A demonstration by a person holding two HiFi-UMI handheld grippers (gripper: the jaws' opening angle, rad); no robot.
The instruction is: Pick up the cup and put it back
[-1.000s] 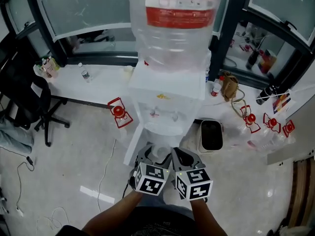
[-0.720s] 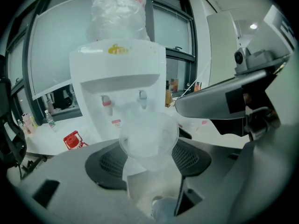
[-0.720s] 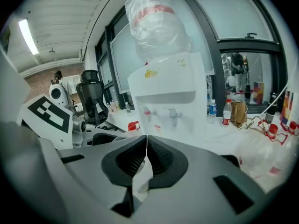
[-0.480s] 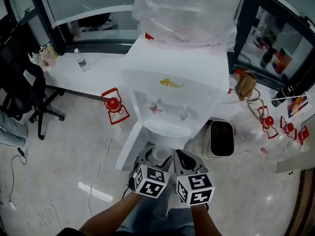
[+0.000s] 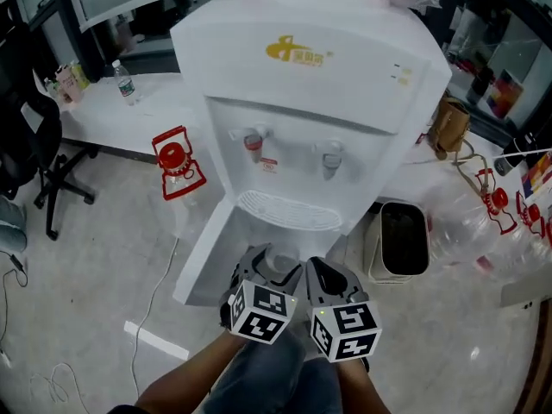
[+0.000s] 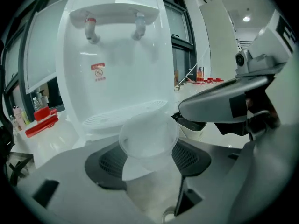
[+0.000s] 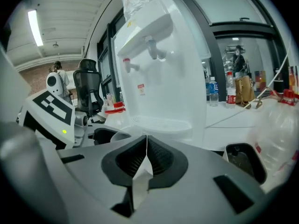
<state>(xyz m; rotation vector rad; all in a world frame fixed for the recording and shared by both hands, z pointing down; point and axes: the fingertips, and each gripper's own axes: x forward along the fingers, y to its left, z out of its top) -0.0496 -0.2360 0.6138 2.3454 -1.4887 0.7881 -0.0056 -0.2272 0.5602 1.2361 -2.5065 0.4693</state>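
In front of the white water dispenser (image 5: 302, 84), near its base, two grippers are held side by side. One clear plastic cup (image 6: 148, 136) is pinched between the jaws of the left gripper (image 6: 149, 161), on the near side of the drip grille (image 5: 289, 210) and below the taps. The jaws of the right gripper (image 7: 146, 149) are pressed together with nothing between them, and it is held just right of the left one. Two taps are seen on the dispenser: one red-tipped tap (image 5: 253, 141) at the left and one grey tap (image 5: 332, 157) at the right. One bin (image 5: 403, 241) is set on the floor right of the dispenser. One red-framed object (image 5: 176, 157) is placed at the dispenser's left. One water bottle (image 5: 121, 79) is stood on the white table (image 5: 147, 123) at the far left, with one black office chair (image 5: 30, 145) beside it.
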